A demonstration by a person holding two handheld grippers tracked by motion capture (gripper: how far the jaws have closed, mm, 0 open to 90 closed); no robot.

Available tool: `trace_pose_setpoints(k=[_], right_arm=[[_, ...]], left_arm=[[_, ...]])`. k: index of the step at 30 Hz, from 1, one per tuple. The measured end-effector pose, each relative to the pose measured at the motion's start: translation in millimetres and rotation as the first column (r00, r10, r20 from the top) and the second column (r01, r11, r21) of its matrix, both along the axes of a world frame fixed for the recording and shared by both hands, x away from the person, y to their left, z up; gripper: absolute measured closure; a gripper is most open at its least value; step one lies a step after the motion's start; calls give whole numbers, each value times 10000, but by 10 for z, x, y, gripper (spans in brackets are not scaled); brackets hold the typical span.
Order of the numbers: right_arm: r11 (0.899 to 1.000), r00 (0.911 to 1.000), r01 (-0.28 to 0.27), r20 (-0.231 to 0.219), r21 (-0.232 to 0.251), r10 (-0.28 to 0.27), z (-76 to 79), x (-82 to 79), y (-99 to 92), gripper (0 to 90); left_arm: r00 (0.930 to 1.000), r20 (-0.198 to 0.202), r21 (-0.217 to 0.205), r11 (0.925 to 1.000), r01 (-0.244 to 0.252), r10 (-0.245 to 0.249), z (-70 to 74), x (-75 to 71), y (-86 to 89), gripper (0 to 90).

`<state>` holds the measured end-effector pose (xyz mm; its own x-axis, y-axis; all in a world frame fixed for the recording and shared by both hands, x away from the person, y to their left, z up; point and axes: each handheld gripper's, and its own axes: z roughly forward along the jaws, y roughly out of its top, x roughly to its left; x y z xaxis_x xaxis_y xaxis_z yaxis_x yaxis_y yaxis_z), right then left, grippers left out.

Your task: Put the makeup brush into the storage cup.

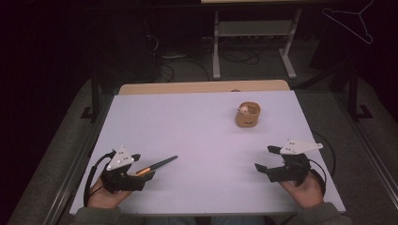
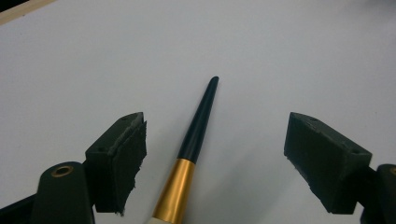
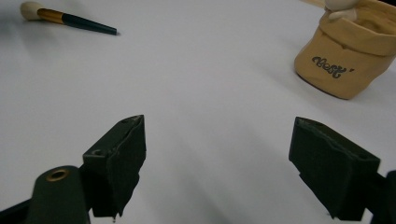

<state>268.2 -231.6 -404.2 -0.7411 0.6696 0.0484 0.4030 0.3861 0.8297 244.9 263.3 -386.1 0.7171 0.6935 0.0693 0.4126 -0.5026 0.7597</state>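
Right, left gripper (image 2: 212,158) jaws wide, gripping nothing; black-handled, gold-ferruled makeup brush (image 2: 194,156) lying between fingers. Right gripper (image 3: 217,163) gaping, empty; tan sack-shaped ceramic pot (image 3: 348,56) well beyond fingertips.

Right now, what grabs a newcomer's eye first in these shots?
A makeup brush with a black handle and gold ferrule lies on the white table between the open jaws of the left hand-held gripper. Toward the far right stands a tan sack-shaped holder with dark lettering. The right hand-held gripper is open, holding nothing.
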Motion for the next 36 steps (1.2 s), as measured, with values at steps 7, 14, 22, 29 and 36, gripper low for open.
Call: trace_pose_setpoints(k=[7,14,22,29,36], right_arm=[[10000,10000,5,-40,22,-5,5,-8,7,180],[10000,10000,0,44,3,0,19,-15,2,182],[9999,9999,-101,33,-57,101,10,-1,12,183],[9998,9999,-144,52,-104,144,13,-4,15,188],[9996,9997,-240,31,-117,240,13,1,21,191]], left_arm=[[9999,-106,-36,9999,95,-96,3,-5,-20,208],[9994,-130,37,9995,318,-317,40,22,-34,222],[9965,-507,584,9959,689,-660,90,190,-41,250],[9922,-894,1098,9893,963,-867,101,390,-77,275],[9845,-1490,1582,9805,1162,-927,61,542,-81,331]])
